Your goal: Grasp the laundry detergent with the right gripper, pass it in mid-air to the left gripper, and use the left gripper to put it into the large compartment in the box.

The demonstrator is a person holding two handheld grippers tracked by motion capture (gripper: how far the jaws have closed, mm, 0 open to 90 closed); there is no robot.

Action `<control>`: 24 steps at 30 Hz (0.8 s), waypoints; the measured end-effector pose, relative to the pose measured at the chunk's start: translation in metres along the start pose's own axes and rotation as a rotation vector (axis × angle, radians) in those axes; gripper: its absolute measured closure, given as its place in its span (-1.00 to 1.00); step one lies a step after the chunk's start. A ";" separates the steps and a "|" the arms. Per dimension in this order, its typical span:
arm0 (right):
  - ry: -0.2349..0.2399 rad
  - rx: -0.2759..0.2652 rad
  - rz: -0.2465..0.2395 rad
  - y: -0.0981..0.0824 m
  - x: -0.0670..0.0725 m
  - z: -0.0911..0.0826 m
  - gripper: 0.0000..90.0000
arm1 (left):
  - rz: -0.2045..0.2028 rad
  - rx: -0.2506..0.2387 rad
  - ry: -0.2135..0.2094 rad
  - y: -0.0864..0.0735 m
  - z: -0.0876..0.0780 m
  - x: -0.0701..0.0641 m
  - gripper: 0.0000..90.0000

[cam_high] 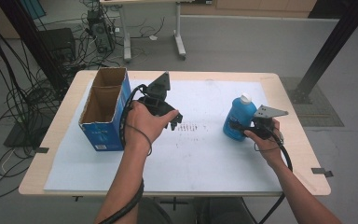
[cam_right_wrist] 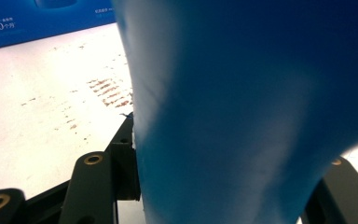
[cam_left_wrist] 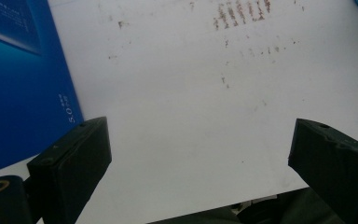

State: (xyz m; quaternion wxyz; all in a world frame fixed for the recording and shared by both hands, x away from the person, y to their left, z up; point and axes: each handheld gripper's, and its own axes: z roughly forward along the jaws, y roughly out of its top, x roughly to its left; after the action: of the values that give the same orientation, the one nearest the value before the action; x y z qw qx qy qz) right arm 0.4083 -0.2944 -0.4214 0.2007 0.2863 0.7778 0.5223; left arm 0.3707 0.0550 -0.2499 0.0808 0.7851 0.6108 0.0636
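— Right gripper (cam_high: 242, 127) has its jaws around the blue bottle (cam_high: 238, 116), one jaw pressed against the bottle's side in the right gripper view. Looks like a grasp step to me

— And the left gripper (cam_high: 173, 119)?

— Jaws wide, nothing between them, hovering over the white mat (cam_high: 200, 154) just beside the open blue box (cam_high: 105, 109)

— So what next?

— My guess: lift the bottle, standing upright at the mat's right, across to the box, well apart on the left

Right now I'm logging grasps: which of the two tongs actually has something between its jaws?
The right tongs: jaws closed on the blue bottle. The left tongs gape over bare white sheet.
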 end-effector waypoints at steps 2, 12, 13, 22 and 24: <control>-0.001 0.000 -0.001 0.000 0.000 0.000 -0.05 | 0.001 0.000 -0.002 0.000 0.000 0.000 -0.86; 0.002 0.005 0.002 0.001 0.000 0.000 -0.04 | 0.006 -0.002 0.000 0.001 -0.002 -0.001 -0.86; 0.001 0.005 0.002 0.001 0.000 0.000 -0.04 | 0.006 -0.002 -0.001 0.001 -0.002 -0.001 -0.86; 0.004 0.006 0.002 0.001 -0.001 0.000 -0.04 | 0.016 -0.001 0.002 0.002 -0.002 -0.003 -0.86; 0.006 0.006 0.002 0.001 -0.001 0.000 -0.04 | 0.015 -0.003 0.001 0.002 -0.002 -0.002 -0.86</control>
State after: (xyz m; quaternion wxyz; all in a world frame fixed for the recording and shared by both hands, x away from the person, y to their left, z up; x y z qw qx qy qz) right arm 0.4091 -0.2946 -0.4206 0.1971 0.2861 0.7797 0.5209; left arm 0.3719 0.0521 -0.2470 0.0812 0.7895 0.6048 0.0653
